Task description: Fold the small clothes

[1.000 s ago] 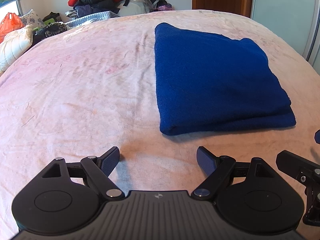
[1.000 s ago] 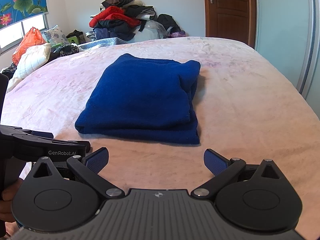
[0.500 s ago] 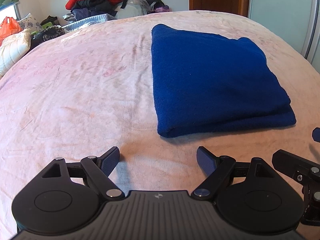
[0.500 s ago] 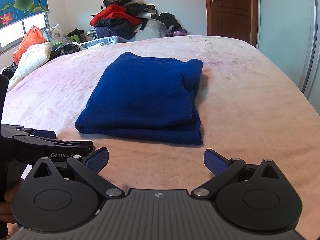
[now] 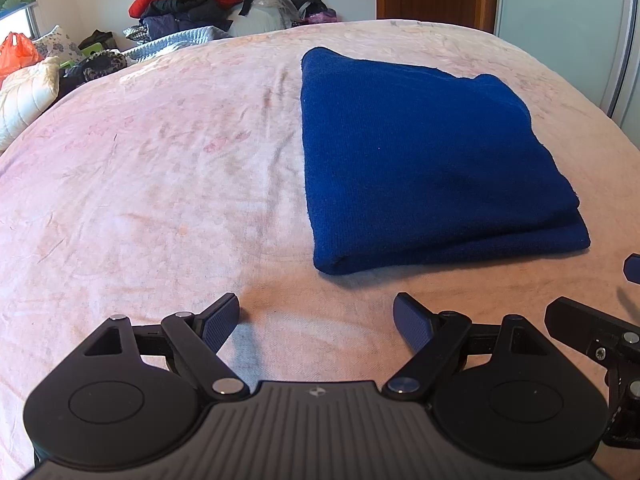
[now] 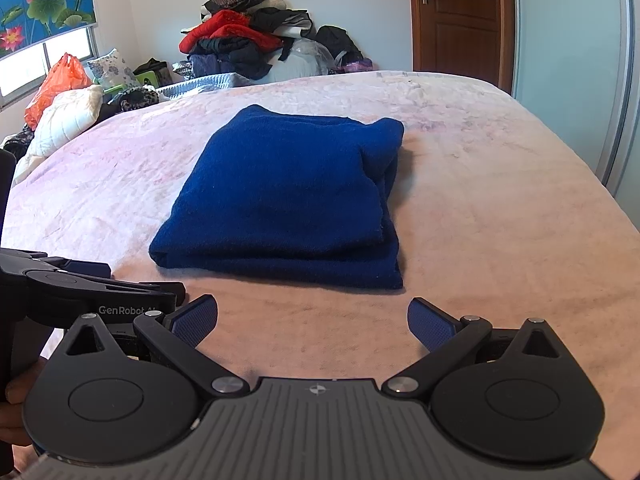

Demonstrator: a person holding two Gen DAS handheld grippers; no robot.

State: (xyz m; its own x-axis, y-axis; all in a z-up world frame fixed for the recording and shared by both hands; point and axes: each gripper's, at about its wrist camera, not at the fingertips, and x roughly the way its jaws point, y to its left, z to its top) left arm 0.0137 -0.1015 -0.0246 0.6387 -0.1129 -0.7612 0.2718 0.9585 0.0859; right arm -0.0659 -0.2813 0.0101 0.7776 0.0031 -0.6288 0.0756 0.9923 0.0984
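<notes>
A dark blue garment lies folded into a thick rectangle on the pink bedspread. In the right wrist view the same blue garment sits straight ahead, its folded layers showing at the near edge. My left gripper hovers open just short of the garment's near left corner, nothing between its blue pads. My right gripper is open too, a little short of the near edge, holding nothing. The left gripper's body shows at the left of the right wrist view.
A heap of unfolded clothes rises beyond the bed's far edge. Pillows and an orange bag crowd the far left. A wooden door and a pale sliding panel stand to the right.
The views shifted very slightly, with the garment sitting a touch differently in frame. Both grippers stayed open and the garment has not moved on the bed.
</notes>
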